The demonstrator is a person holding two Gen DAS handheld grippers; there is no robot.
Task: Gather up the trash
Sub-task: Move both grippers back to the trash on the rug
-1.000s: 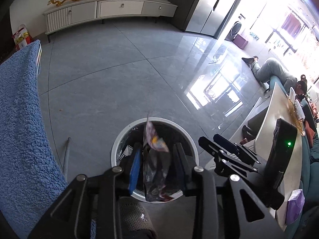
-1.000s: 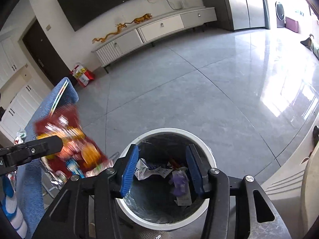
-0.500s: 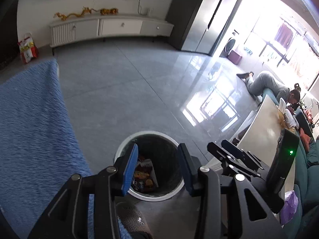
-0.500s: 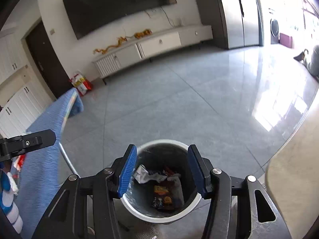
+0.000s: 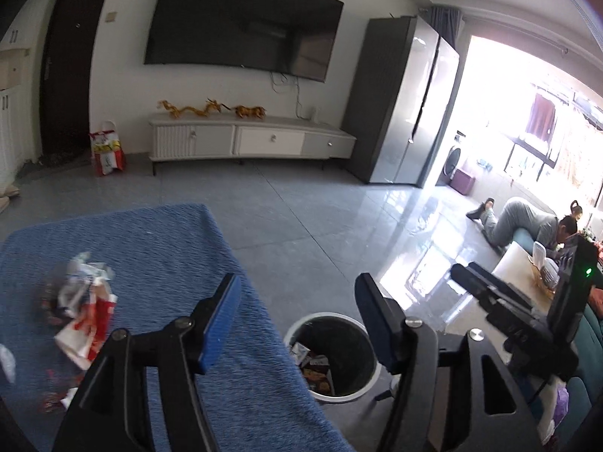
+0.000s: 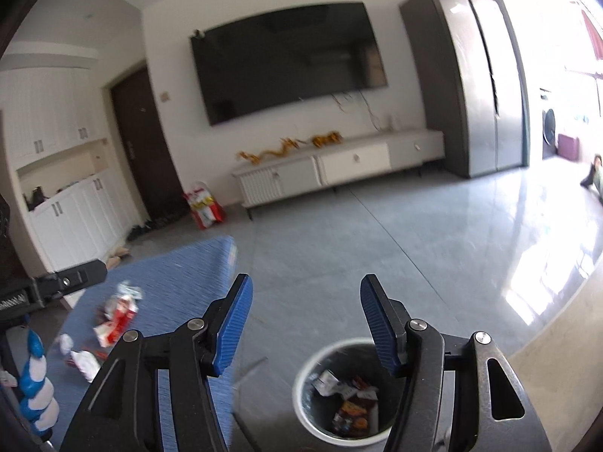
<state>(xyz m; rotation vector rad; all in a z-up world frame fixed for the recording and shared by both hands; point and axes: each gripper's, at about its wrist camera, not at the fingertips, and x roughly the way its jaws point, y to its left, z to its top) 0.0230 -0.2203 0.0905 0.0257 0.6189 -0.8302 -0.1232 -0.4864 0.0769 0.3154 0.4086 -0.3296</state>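
The left gripper [image 5: 297, 316], black with blue ribbed pads, has its jaws wide apart and holds nothing. It sits above the right edge of the table [image 5: 181, 248], which is covered in a blue terry cloth. The right gripper [image 6: 305, 324], of the same build, also has its jaws spread and empty; it sits above the grey tiled floor [image 6: 377, 248] between the table and the bin.

The round white waste bin with a dark liner [image 5: 331, 354] stands on the floor just beside the table's right edge. Inside it lie several crumpled snack wrappers [image 6: 352, 406], white, red and orange.

More trash lies on the table toward its left edge: a crumpled red-and-white wrapper [image 5: 84, 329] touching a wad of silvery-white foil [image 5: 84, 271], blurred in the left wrist view. In the right wrist view, 2 small white paper balls [image 6: 81, 361] lie nearer the table's near-left corner, beside a blue-and-white figure [image 6: 37, 388] whose base is cut off.

A black wall-mounted television [image 5: 241, 26] hangs above a low white cabinet [image 5: 248, 139] on the far side of the floor.
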